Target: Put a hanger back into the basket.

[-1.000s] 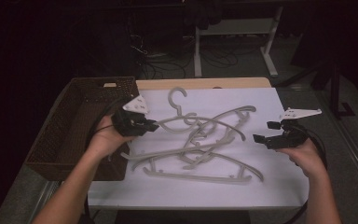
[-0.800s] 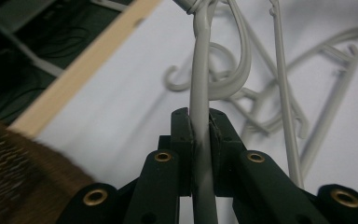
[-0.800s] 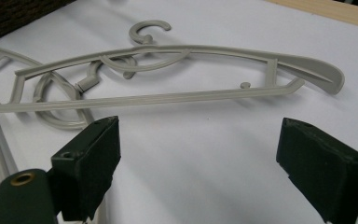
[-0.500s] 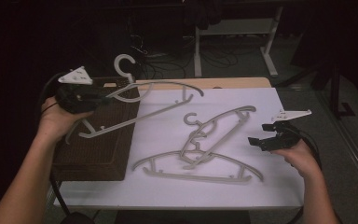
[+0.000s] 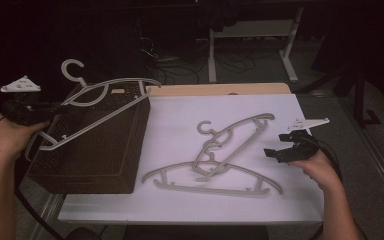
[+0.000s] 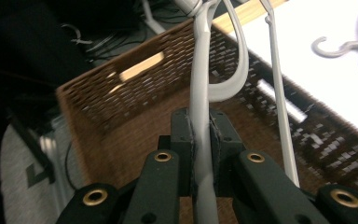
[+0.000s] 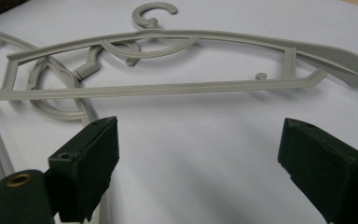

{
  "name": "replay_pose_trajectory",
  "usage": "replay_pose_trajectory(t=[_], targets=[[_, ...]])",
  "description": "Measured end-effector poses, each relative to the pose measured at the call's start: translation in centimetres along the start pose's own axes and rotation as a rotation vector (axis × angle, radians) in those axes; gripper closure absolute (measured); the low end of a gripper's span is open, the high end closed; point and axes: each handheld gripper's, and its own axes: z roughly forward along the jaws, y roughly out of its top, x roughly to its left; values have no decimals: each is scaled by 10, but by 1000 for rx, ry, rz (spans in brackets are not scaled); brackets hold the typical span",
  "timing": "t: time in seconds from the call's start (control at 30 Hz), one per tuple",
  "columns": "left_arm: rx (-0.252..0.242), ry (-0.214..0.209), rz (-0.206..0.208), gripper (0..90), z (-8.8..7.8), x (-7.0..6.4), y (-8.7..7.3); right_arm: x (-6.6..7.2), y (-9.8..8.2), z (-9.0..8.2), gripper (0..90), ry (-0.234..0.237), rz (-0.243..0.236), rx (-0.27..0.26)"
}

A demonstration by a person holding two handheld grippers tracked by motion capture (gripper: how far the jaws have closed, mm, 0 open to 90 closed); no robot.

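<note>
A: What stands around the work now?

B: The left gripper is clamped on a grey hanger and holds it in the air above the brown woven basket at the left end of the table; in the left gripper view the two pads press on the hanger's thin bar, with the basket wall behind it.

A: And the right side?

B: The right gripper has its jaws wide apart with nothing between them; it hangs low over the white sheet, just beside two more hangers that lie crossed, one partly on the other.

A: Does something block the way?

B: The upper lying hanger stretches right across in front of the right jaws; its hook points away from them.

A: What is hard to see?

B: The room behind the table is very dark, with only cables and a pale desk frame showing; the inside of the basket is blurred in the left gripper view, so I cannot tell what it contains; the lower lying hanger is cut off at the left edge of the right gripper view.
</note>
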Motion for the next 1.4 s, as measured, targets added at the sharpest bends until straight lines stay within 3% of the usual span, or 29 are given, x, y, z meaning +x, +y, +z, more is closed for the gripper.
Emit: replay_pose_trajectory(t=[0.33, 0.5, 0.73, 0.8, 1.03, 1.17, 1.2, 1.27, 1.4], targets=[[79, 123, -27, 825, -3, 24, -23, 0, 0, 2, 121, -1, -6, 7], [107, 113, -28, 825, 10, 23, -29, 1, 0, 3, 121, -1, -9, 11], [147, 101, -26, 825, 43, 16, -37, 1, 0, 3, 121, 1, -9, 11], [163, 104, -37, 824, 55, 13, -40, 1, 0, 3, 121, 2, -8, 12], [191, 104, -75, 821, 73, 7, -52, 2, 1, 4, 121, 4, -15, 14], [214, 71, -108, 806, 79, 8, -60, 2, 1, 4, 121, 3, -20, 15], [213, 56, -118, 769, 79, 9, -62, 3, 1, 4, 121, 4, -21, 16], [205, 63, -142, 679, 78, 12, -64, 4, 1, 5, 121, 5, -26, 21], [190, 48, -160, 627, 77, 15, -65, 6, 3, 6, 121, 7, -28, 24]])
